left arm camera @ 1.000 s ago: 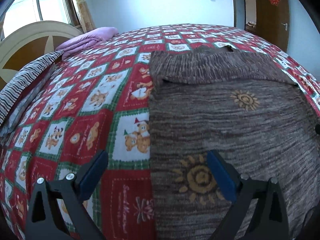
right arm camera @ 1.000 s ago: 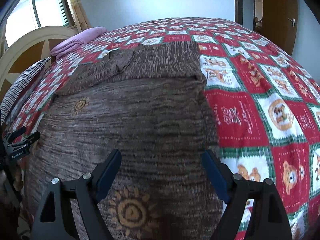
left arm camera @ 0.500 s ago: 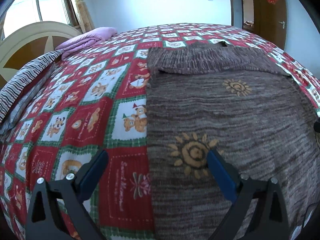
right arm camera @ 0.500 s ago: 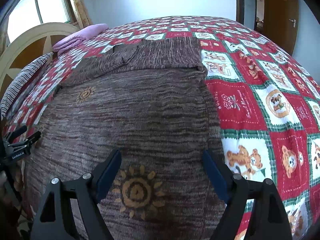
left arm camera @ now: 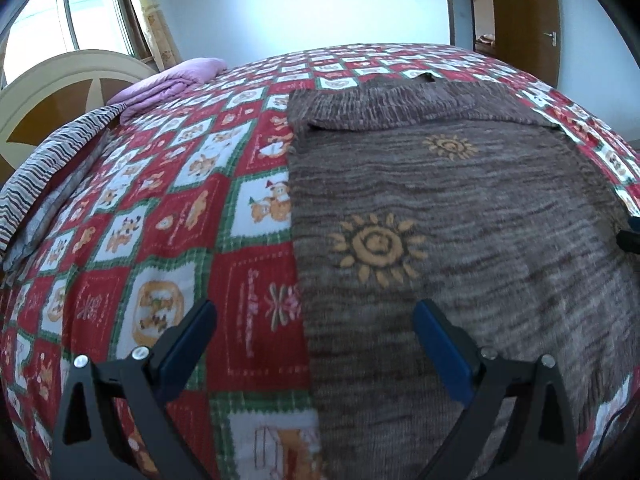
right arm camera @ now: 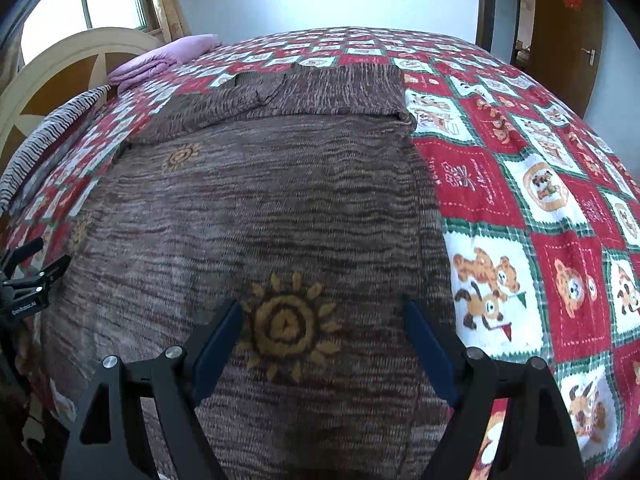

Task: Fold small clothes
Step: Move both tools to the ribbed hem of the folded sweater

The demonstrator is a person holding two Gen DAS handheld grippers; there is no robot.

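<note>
A brown knitted sweater (left arm camera: 460, 208) lies flat on the bed, on a red, white and green patchwork quilt (left arm camera: 168, 216) printed with bears. Its far end is folded back over itself in a band across the top, and yellow sun motifs dot the knit.

The left gripper (left arm camera: 314, 320) hangs above the sweater's left edge, its jaws spread wide and holding nothing: 1 blue pad is over the quilt, the other over the knit. The right gripper (right arm camera: 322, 318) hangs above the sweater near its right edge, its jaws also wide apart and empty, with a sun motif (right arm camera: 286, 326) showing between the pads. In the right wrist view the left gripper shows at the far left edge of the frame.

Beyond the sweater, a folded purple blanket (left arm camera: 168, 82) and a striped cloth (left arm camera: 44, 160) lie by the cream and brown headboard (left arm camera: 52, 92). A brown door (right arm camera: 568, 12) stands at the right.
</note>
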